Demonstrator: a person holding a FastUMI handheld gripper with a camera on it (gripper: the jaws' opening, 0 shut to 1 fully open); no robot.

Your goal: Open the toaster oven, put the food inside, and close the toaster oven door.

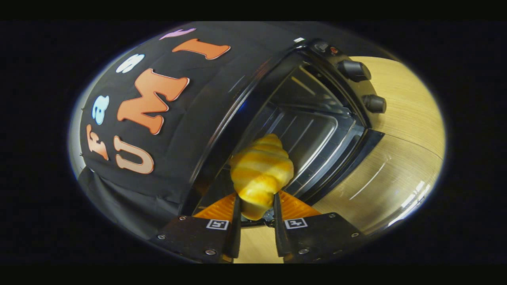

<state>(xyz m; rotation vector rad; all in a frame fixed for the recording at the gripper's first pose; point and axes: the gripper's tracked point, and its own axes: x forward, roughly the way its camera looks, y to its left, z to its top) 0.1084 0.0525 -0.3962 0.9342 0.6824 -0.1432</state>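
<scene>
Evidently the croissant is pinched at its lower end between both fingers of the gripper — held tip-forward so it can be carried in. Just beyond, the toaster oven stands open, its door dropped flat onto the wooden table — cavity exposed for loading.

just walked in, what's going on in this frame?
A handheld gripper is shut on a croissant, held between its fingers just in front of the toaster oven. The oven door is already down and the cavity is open beyond the croissant. The food isn't inside yet.
</scene>
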